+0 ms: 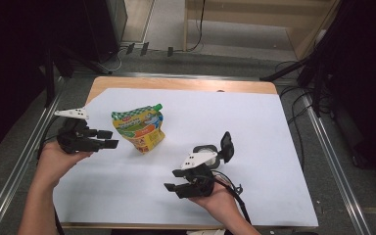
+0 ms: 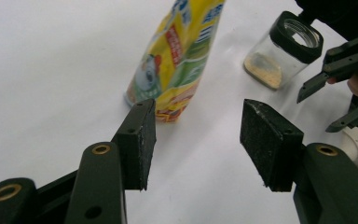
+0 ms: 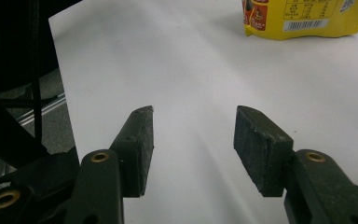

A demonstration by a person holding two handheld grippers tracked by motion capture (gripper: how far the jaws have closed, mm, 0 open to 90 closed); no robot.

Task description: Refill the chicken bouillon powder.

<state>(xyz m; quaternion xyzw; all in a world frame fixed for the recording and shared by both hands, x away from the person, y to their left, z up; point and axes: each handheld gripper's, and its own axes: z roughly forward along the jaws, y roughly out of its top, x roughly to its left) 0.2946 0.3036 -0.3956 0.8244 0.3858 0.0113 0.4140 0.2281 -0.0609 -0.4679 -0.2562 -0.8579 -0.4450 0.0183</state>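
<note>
Yellow pouch (image 1: 139,128) stands up, easy to grab; the left claw (image 1: 108,138) (open, empty) points at it, right claw (image 1: 175,180) open, empty.

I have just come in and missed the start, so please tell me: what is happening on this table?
A person holds a black two-finger gripper in each hand over a white sheet on the table. The left gripper points toward a standing yellow and green spouted pouch; its fingers are open and grip nothing. The right gripper is also open and empty, close to a clear glass jar with its black flip lid open. Neither object is touched yet.
</note>
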